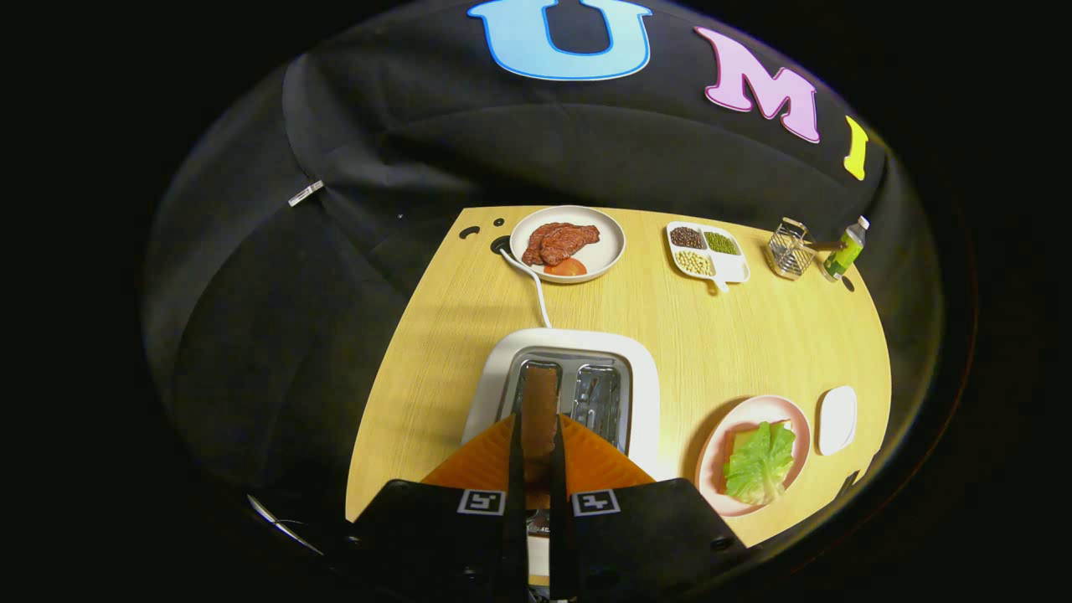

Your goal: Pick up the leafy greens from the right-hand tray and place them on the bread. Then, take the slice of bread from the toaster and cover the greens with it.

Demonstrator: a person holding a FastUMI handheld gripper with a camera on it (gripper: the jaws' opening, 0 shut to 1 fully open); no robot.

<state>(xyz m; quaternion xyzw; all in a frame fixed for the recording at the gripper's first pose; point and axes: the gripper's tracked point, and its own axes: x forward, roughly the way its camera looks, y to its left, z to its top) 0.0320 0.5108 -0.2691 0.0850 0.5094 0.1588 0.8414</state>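
My gripper is shut on a slice of bread, which stands on edge between the two fingers above the left slot of the white toaster. To the right of the toaster a pink plate holds another slice of bread. The leafy greens lie on that slice. A small white tray sits empty just to the right of the pink plate.
At the back of the wooden table stand a white plate with meat and a tomato slice, a divided dish of beans, a wire basket and a green bottle. The toaster's cord runs to the rear.
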